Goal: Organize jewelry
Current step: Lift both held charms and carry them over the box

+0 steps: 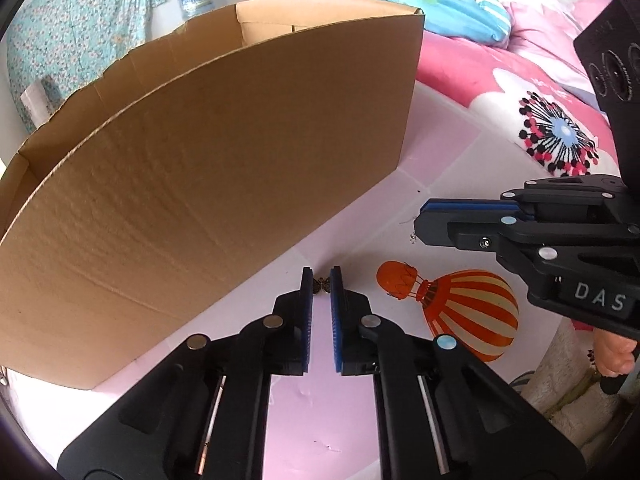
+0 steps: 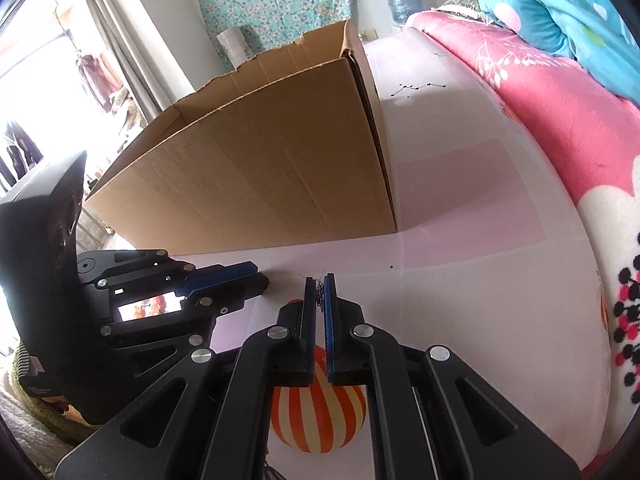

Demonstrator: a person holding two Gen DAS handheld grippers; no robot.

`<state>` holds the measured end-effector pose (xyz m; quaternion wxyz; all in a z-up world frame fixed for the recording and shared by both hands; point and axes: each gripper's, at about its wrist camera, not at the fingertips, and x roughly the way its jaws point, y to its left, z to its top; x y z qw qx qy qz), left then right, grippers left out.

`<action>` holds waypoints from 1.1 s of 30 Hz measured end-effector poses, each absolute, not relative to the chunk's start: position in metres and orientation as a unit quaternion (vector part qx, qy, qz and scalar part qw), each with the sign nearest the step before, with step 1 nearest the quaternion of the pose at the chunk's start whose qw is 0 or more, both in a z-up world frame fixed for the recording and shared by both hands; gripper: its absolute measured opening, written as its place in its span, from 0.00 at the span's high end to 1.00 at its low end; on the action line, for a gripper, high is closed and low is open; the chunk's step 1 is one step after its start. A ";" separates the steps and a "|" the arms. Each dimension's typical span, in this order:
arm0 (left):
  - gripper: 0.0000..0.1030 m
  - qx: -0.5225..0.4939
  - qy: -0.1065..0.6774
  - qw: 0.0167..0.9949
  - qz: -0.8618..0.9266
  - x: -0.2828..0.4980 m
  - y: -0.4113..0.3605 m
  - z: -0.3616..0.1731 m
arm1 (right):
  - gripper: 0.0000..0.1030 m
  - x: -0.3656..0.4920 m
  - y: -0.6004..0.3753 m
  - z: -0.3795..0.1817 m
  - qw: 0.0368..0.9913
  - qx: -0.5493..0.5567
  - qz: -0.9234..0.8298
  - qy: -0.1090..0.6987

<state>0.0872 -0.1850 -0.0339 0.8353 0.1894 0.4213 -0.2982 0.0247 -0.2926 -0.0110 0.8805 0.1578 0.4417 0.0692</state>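
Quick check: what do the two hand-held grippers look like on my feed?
Both hand-held grippers, left and right, are black plastic linkages with round silver pivot pins and blue ribbed pads. The right one carries white "DAS" lettering on its side. No sleeves or cables show.

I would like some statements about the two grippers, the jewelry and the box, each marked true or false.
1. A small butterfly charm sits between the left gripper's fingertips. True.
2. The right gripper is wide open and empty. False: it is shut on a thin chain.
3. The cardboard box has its top open. True.
4. The printed balloon on the table is blue. False: it is orange and cream striped.
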 end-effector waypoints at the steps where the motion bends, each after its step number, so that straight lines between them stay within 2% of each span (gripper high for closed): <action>1: 0.93 0.190 0.421 0.835 -0.299 0.088 -0.184 -0.034 | 0.96 0.025 -0.293 -0.011 0.881 0.158 0.069 0.441; 13: 0.93 0.179 0.405 0.838 -0.318 0.075 -0.175 -0.016 | 0.96 0.021 -0.291 0.001 0.887 0.154 0.070 0.429; 20: 0.92 0.131 0.352 0.858 -0.351 0.063 -0.156 0.050 | 0.96 0.017 -0.290 0.055 0.915 0.134 0.085 0.370; 26: 0.92 0.118 0.314 0.875 -0.350 0.094 -0.146 0.098 | 0.96 0.045 -0.292 0.111 0.937 0.094 0.125 0.314; 28: 0.92 0.114 0.324 0.873 -0.346 0.115 -0.141 0.099 | 0.96 0.061 -0.292 0.118 0.935 0.087 0.139 0.315; 33: 0.93 0.054 0.434 0.825 -0.358 0.199 -0.139 0.080 | 0.96 0.118 -0.291 0.113 0.913 0.065 0.167 0.367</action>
